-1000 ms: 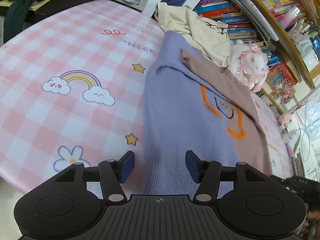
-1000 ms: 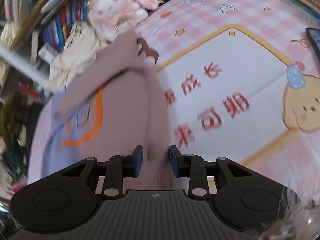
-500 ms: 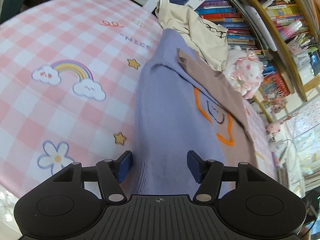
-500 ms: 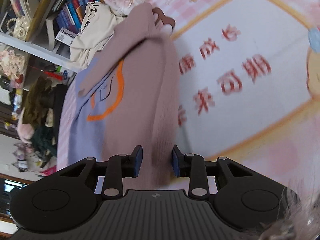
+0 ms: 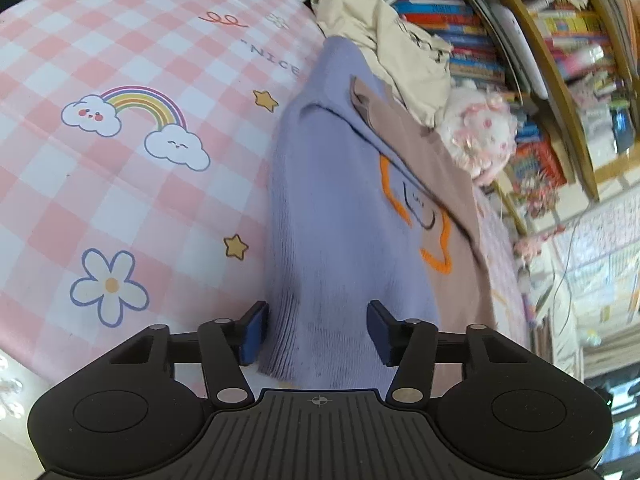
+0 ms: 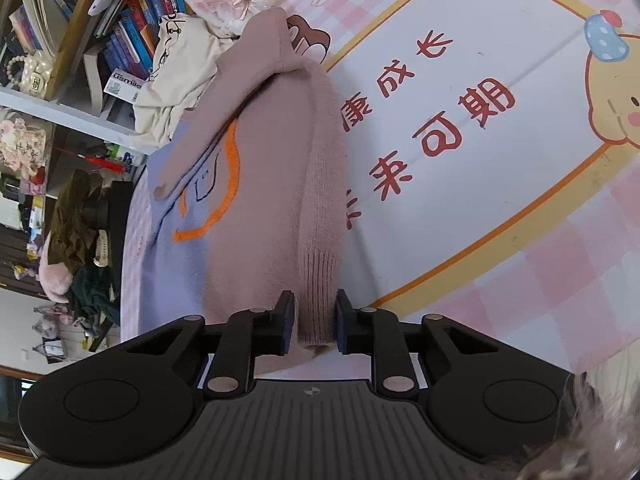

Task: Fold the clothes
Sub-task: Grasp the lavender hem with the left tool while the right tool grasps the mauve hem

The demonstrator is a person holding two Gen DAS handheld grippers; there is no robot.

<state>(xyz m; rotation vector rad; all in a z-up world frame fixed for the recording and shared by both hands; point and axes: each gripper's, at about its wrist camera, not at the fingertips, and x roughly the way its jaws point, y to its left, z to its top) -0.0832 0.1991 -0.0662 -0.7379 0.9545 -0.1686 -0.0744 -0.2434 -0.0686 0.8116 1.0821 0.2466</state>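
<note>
Pink-and-white checked cloth (image 5: 80, 184) is covering the whole table, with a rainbow and clouds (image 5: 136, 120) printed over on the left side and a white flower (image 5: 110, 286) sitting nearer the camera; moving right, a two-tone knit sweater (image 5: 340, 208) is lying lengthwise on the cloth, lavender on its left half and dusty pink-brown on its right, with an orange outline stitched across the seam. The left gripper (image 5: 318, 332) is sitting over the lavender hem, which is lying between the fingers; the jaws are closing but there's a visible gap on the right side, so the pads aren't pinching anything yet. Behind the sweater a cream shirt (image 5: 396, 52) is bunched up against a bookshelf (image 5: 560, 40), and a fluffy pink-and-white plush (image 5: 480, 136) is sitting just beside it.

On the right wrist view, the pink-brown sleeve (image 6: 320, 184) is running down the sweater's right edge, folded in along the body; the right gripper (image 6: 314, 322) is closing on the ribbed cuff (image 6: 318, 300), with both blue pads pressing against the knit. Further right, the cloth is showing a yellow-bordered white panel with red characters (image 6: 440, 120) and a yellow cartoon dog (image 6: 616, 96) at the far edge; something pale and fuzzy is poking in at the bottom right corner, can't tell what.
</note>
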